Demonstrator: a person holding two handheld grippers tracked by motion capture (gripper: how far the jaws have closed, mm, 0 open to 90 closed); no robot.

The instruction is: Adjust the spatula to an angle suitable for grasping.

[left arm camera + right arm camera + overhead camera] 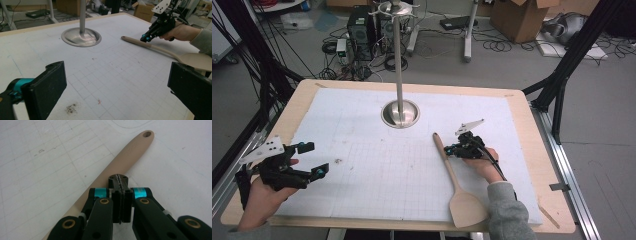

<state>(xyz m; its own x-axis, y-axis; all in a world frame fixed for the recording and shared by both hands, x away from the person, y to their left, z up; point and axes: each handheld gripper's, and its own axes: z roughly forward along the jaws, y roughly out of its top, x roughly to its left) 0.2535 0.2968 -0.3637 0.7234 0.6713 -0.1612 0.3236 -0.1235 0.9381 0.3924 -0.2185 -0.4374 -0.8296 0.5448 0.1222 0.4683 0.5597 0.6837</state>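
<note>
A long wooden spatula (453,172) lies on the white gridded mat (362,150), its blade toward the near edge and its holed handle end pointing at the stand. My right gripper (448,150) hovers right beside the handle with its jaws pressed together and nothing between them. In the right gripper view the shut tips (119,180) sit just above the spatula handle (125,157). My left gripper (314,159) rests at the mat's left side, open wide and holding nothing. From the left gripper view, its pads (47,87) frame the spatula (160,48) and the right gripper (145,38) across the mat.
A metal pole on a round dished base (400,114) stands at the mat's far middle, also seen as the base (81,37). The mat lies on a wooden table (552,200). Cables, boxes and a black frame surround the table on the floor.
</note>
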